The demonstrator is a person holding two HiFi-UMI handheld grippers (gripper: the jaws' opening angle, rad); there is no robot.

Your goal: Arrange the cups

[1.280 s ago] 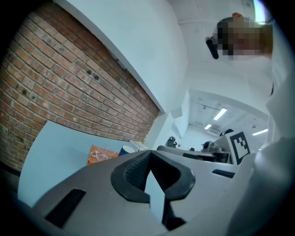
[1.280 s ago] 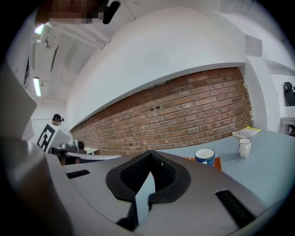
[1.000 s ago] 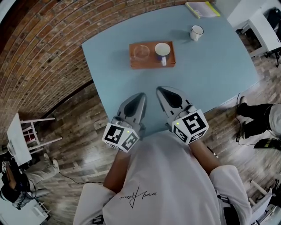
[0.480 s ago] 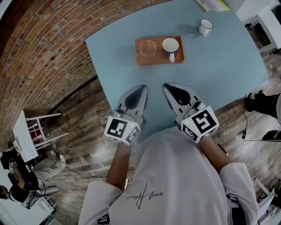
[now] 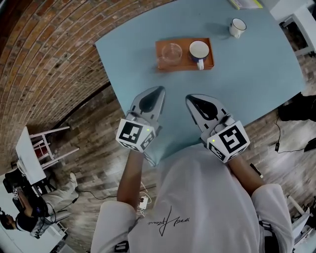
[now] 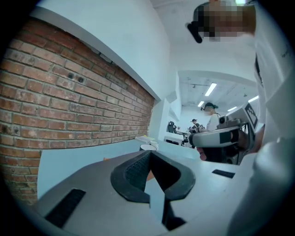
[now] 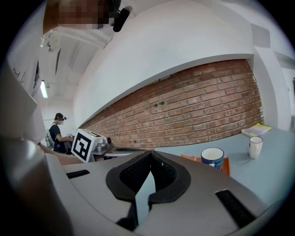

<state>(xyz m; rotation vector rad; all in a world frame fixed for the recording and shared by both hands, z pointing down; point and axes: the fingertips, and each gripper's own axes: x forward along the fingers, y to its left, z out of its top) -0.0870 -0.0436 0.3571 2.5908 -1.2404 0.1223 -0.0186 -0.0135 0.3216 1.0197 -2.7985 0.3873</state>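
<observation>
Though empty, left hand-held gripper (image 5: 159,91) farther forward.

The flat pale-blue worktop (image 5: 247,79) fills the upper middle of the head view. On it, the orange-brown rectangular tray (image 5: 186,65) carries a clear, colourless glass cup (image 5: 170,52) and a round blue mug (image 5: 199,49) with a white inside. At upper right stands a small white enamel mug (image 5: 237,26) with a dark rim. At the top edge lies a yellow-green booklet (image 5: 244,4). The matt grey left claw (image 5: 159,90) and matt grey right claw (image 5: 189,98) have black textured pads, and each bears a white cube with black square markers. At the left of the frame is a red-brown brick wall (image 5: 44,59) with pale mortar lines. Below it is a grey-brown plank floor (image 5: 94,153). The person's white shirt (image 5: 197,197) carries black script.
</observation>
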